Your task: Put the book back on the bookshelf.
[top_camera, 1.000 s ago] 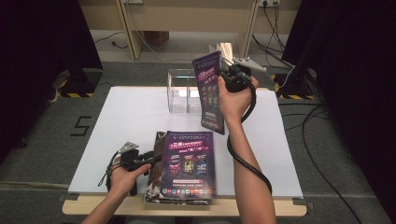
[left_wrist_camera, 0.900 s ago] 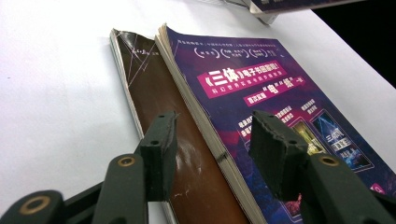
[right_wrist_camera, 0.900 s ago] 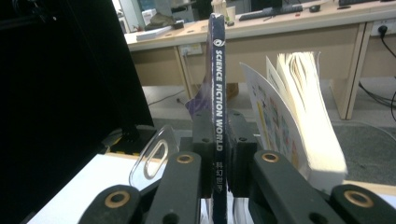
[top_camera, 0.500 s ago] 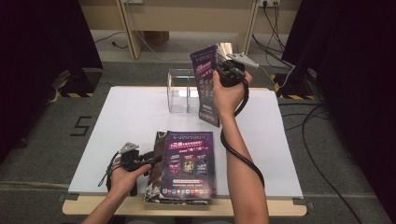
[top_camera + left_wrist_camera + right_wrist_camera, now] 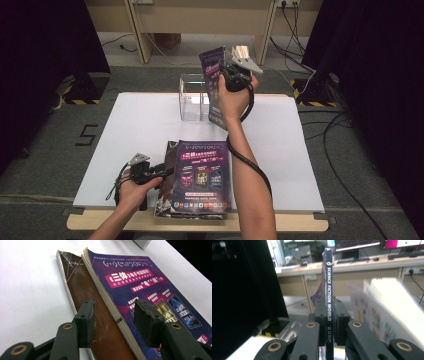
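White table (image 5: 125, 130) seen from high: right gripper (image 5: 231, 80) holds a magazine (image 5: 216, 85) upright beside the clear box (image 5: 192, 97).
Left gripper view: jaws apart over stacked magazines (image 5: 140, 297).
Right gripper view: jaws clamped on the magazine's spine (image 5: 328, 285).
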Action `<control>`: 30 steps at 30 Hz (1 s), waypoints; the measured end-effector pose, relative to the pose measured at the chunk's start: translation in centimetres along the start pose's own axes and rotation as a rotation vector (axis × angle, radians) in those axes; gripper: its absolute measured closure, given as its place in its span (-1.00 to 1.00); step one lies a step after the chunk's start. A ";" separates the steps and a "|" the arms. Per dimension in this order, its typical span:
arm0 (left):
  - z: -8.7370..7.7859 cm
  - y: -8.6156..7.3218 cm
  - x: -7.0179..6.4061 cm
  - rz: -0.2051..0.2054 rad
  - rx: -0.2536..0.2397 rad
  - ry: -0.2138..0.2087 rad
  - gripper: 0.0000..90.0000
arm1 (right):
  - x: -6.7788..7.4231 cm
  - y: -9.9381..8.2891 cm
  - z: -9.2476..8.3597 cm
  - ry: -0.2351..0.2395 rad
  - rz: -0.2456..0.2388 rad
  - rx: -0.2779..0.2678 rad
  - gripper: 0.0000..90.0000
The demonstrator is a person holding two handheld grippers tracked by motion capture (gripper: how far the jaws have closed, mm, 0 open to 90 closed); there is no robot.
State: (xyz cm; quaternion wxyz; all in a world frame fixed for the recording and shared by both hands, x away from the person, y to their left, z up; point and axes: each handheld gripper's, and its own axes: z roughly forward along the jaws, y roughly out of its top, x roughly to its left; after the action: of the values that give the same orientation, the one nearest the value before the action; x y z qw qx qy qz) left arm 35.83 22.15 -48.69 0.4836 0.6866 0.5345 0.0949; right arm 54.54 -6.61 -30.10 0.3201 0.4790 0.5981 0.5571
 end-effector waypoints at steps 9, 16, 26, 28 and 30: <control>-0.2 0.1 0.2 -0.005 -0.005 0.009 0.13 | 0.5 -1.7 -1.9 0.013 -0.066 0.001 0.87; -0.2 0.0 0.2 -0.009 0.000 0.010 0.13 | 0.5 -2.9 -5.2 0.036 -0.111 0.003 0.86; -0.3 0.0 0.2 -0.015 -0.007 0.012 0.13 | -0.7 -4.9 -9.6 0.053 -0.123 0.015 0.84; -0.3 0.1 0.2 -0.020 -0.008 0.014 0.13 | -0.7 -5.4 -10.4 0.053 -0.129 0.017 0.83; -0.3 0.1 0.2 -0.022 -0.008 0.015 0.12 | -0.7 -5.7 -11.1 0.056 -0.128 0.025 0.82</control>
State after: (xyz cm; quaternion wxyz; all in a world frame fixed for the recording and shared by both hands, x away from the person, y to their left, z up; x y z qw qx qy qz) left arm 35.81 22.47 -48.57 0.4835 0.6780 0.5450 0.0969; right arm 43.43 -10.83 -33.80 0.3324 0.4276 0.6431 0.5413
